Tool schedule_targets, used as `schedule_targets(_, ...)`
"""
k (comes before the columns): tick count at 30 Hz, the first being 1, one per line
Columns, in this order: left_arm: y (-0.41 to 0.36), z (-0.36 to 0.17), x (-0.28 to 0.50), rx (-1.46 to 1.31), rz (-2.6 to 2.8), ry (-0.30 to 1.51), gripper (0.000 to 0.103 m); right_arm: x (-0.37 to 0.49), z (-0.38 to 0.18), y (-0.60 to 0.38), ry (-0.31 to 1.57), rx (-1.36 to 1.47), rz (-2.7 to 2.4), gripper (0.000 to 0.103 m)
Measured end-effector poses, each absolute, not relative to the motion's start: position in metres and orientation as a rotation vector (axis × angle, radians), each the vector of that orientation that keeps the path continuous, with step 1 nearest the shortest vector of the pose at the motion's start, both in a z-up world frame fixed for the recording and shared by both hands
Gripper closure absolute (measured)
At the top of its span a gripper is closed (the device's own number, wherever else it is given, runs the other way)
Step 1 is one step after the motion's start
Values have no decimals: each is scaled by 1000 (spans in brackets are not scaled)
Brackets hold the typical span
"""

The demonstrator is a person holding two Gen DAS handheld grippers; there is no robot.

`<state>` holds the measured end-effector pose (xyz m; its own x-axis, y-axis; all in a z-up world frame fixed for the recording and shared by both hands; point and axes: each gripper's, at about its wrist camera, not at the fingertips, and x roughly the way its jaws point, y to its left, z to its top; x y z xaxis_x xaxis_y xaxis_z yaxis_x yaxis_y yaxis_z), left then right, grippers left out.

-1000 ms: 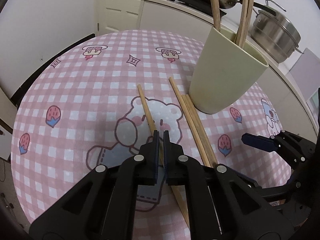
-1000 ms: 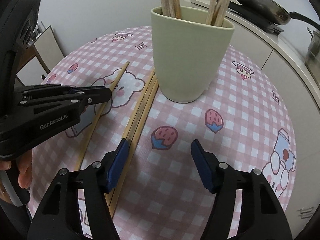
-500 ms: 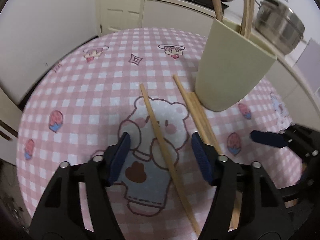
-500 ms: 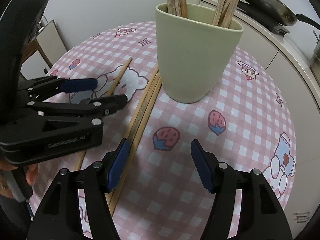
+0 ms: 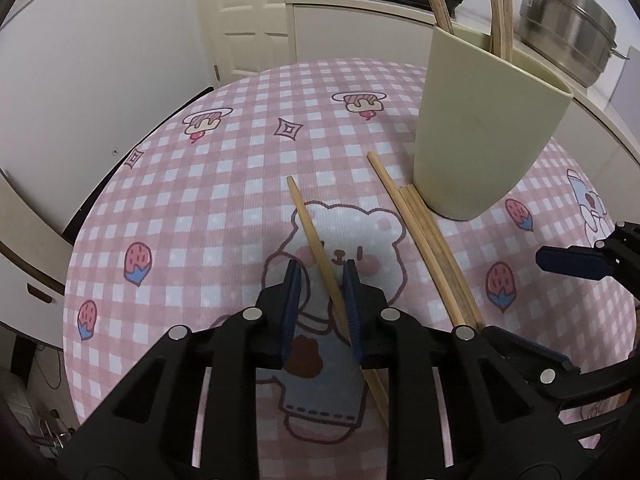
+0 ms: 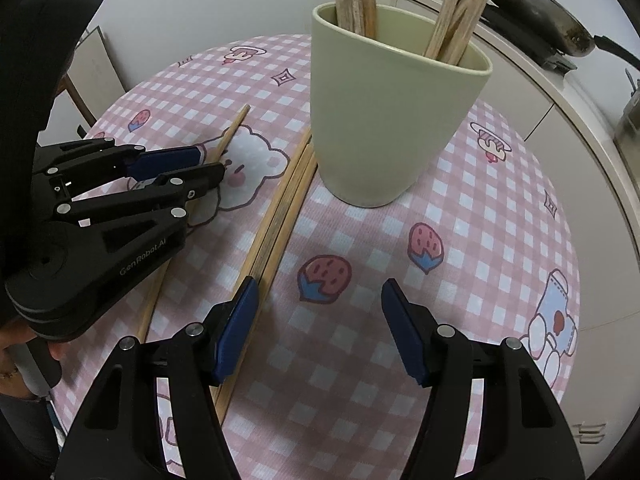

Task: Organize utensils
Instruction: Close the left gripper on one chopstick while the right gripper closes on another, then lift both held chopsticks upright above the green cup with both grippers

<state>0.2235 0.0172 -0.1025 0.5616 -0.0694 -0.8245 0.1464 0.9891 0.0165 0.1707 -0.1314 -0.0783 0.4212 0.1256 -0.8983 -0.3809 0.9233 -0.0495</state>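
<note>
A single wooden chopstick lies on the pink checked tablecloth, across a bear print. My left gripper straddles its near part, jaws closing. A gap still shows at the left pad, so nothing is gripped. Right of it, three more chopsticks lie side by side, running up to a pale green cup that holds several upright chopsticks. My right gripper hangs open over the cloth, its left finger above the chopsticks lying side by side. Nothing is between its pads.
Behind the round table runs a white counter with a dark frying pan and a steel pot. A white door stands at the back. A hand holds the left gripper at the table's near left edge.
The left gripper was shut over the single chopstick, then opened wide, and now has narrowed around it, a little lower. The right gripper has stayed open and still.
</note>
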Motion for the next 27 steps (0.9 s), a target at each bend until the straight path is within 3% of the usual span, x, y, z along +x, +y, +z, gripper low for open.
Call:
schedule_targets(13, 32, -102, 213, 30, -155, 965, 81, 178, -75, -125, 1091, -194, 335, 45)
schedule_targets(15, 30, -102, 214, 32, -153, 963, 81, 181, -76, -125, 1103, -190, 333, 53)
schedule_targets(17, 31, -102, 215, 29, -154, 961, 81, 182, -75, -122, 1099, -171, 348, 67)
schedule_targets(27, 42, -100, 214, -10, -156, 963, 84, 193, -71, -79, 1095, -188, 420, 76)
